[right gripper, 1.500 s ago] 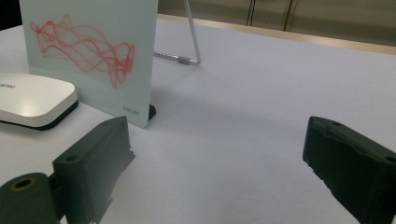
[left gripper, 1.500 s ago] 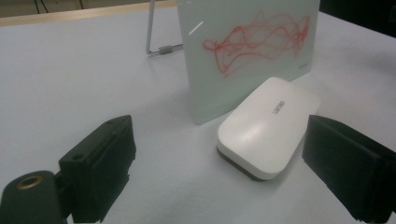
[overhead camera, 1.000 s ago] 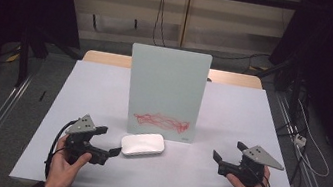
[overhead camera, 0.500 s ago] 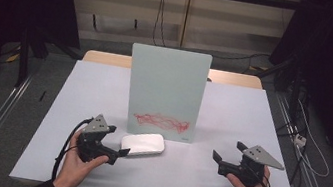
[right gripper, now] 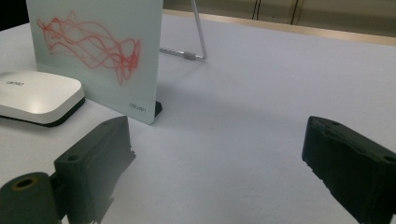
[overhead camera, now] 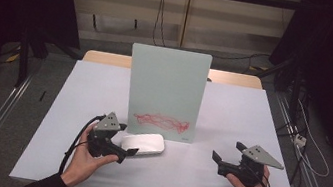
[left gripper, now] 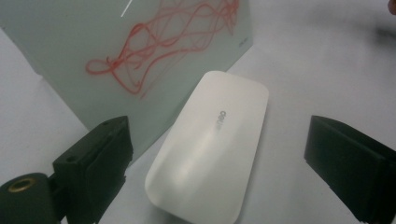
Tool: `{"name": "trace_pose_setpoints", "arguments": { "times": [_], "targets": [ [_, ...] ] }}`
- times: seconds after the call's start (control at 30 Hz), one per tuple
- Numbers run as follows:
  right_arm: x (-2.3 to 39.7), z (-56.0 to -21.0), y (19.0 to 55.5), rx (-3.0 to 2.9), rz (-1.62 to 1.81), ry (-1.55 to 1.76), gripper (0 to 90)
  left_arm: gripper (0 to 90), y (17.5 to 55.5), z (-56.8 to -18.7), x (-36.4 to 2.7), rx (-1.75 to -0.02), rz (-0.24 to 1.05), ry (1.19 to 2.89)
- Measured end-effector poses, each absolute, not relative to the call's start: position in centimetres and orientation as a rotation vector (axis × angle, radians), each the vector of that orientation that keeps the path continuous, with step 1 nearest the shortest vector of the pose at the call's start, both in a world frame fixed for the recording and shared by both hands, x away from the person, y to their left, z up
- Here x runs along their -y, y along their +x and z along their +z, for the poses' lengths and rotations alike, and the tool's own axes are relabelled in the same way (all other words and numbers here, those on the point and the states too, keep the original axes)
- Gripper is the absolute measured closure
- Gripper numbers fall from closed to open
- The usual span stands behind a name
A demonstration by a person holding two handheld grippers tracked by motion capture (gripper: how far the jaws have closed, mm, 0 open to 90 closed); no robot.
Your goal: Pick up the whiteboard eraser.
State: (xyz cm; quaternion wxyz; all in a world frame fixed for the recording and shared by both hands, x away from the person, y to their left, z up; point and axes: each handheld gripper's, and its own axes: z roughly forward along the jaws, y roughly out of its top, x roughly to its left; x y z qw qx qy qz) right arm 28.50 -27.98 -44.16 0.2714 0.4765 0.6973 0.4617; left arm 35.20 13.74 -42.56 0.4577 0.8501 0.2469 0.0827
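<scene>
Claws first: we see the left claw point(overhead camera: 121, 147) spread wide, its jaws having just closed a touch, with the white eraser point(left gripper: 210, 144) lying between them, untouched. The eraser rests on the counter point(overhead camera: 232, 114) just before the glass board point(overhead camera: 166, 91). Our right claw point(overhead camera: 217, 162) gapes wide, holding nothing.

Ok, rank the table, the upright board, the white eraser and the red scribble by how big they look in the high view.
1. Table
2. Upright board
3. and 4. White eraser and red scribble: too alike in apparent size to rank.
</scene>
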Motion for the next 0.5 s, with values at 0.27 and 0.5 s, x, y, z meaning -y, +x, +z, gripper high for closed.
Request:
{"name": "trace_pose_setpoints", "arguments": {
  "times": [0.27, 0.5],
  "targets": [
    [27.9, -44.1, 28.4, -1.887, 1.248, 1.279, 8.6, 10.4, 36.1, -41.9, -12.2, -0.534, 0.182, 2.162],
    [27.9, -44.2, 28.5, -1.894, 1.241, 1.273, 8.3, 14.0, 37.1, -42.3, -10.6, -0.438, 0.158, 2.218]
  ]
}}
